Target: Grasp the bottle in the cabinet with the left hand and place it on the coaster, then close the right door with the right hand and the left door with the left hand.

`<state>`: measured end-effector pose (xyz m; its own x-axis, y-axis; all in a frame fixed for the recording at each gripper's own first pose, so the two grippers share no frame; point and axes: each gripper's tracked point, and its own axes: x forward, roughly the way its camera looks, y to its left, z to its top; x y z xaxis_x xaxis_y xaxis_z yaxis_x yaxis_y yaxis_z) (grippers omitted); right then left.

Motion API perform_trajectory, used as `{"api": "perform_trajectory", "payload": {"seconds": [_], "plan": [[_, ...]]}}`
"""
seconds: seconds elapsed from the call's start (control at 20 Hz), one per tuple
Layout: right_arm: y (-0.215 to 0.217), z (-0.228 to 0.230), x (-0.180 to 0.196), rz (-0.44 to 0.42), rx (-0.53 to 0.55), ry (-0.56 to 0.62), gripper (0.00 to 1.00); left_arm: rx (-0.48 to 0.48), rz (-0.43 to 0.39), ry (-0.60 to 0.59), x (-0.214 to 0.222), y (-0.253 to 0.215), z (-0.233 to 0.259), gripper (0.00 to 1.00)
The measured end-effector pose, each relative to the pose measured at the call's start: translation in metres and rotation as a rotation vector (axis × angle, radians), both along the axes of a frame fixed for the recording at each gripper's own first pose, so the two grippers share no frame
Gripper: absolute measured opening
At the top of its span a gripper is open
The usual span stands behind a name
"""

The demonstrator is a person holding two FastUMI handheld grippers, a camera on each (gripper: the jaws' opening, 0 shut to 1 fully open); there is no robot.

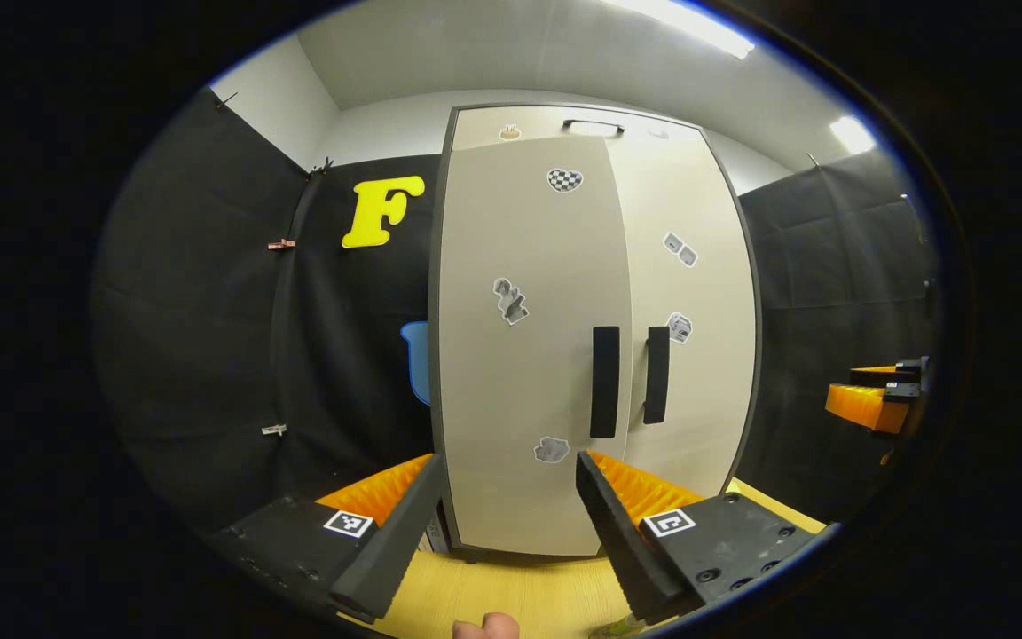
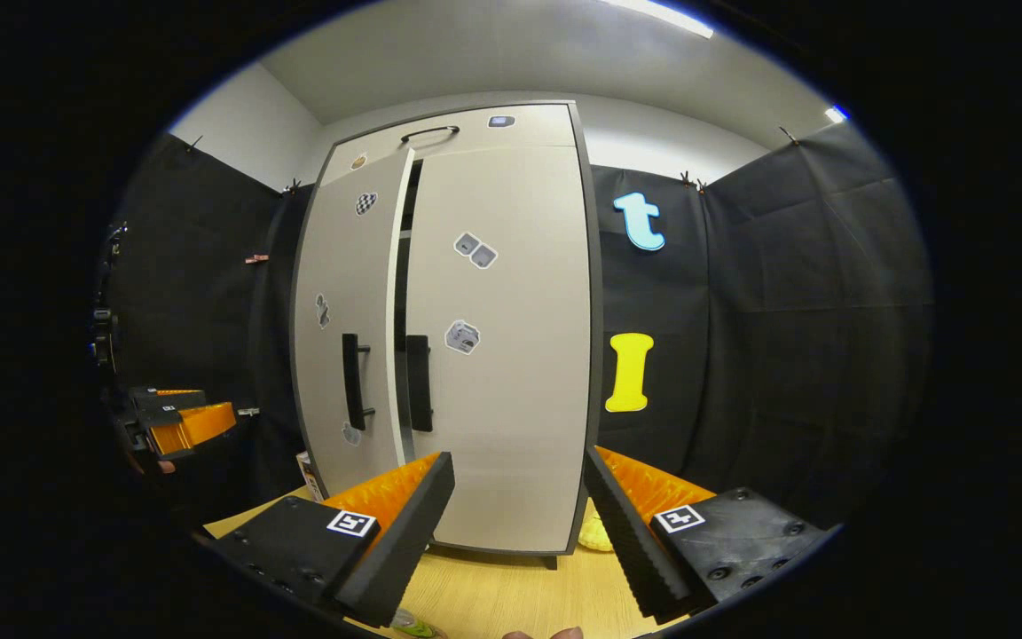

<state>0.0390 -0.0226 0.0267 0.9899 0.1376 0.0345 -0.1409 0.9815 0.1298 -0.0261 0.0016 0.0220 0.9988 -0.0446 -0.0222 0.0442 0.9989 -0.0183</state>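
Your left gripper [image 1: 502,532] hangs level in the air with its fingers spread wide, nothing between them. Your right gripper [image 2: 520,532] is posed the same way, fingers apart and gripping nothing. In the left gripper view the right gripper sits far off at the right edge; in the right gripper view the left gripper sits at the left edge, held level.

Evenly and brightly lit from ceiling strip lights [image 1: 684,22] blown out to white glare, with soft shadow under the cabinet [image 2: 493,355] on the counter [image 2: 511,595], sharp focus throughout, strong fisheye bowing of straight edges, and darkening toward the rim.
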Motion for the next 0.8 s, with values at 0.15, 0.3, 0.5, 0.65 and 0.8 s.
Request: {"api": "perform_trajectory", "payload": {"seconds": [0.15,0.3,0.5,0.65,0.8], "plan": [[0.003,0.005,-0.01,-0.012,0.003,-0.01,0.98,0.003,-0.001,-0.005,-0.014,0.007,0.001,0.95],[0.005,0.006,-0.017,-0.027,-0.008,-0.009,0.98,-0.002,-0.005,-0.015,-0.025,0.012,0.0,0.95],[0.004,0.006,-0.026,-0.059,-0.029,-0.02,0.98,0.005,-0.013,-0.022,-0.033,0.013,0.002,0.95],[0.007,0.005,-0.034,-0.055,-0.054,-0.022,0.98,-0.007,-0.024,-0.02,-0.035,0.01,0.0,0.95],[0.006,0.004,-0.035,-0.073,-0.075,-0.035,0.98,-0.021,-0.021,-0.021,-0.036,0.011,-0.003,0.95]]}}
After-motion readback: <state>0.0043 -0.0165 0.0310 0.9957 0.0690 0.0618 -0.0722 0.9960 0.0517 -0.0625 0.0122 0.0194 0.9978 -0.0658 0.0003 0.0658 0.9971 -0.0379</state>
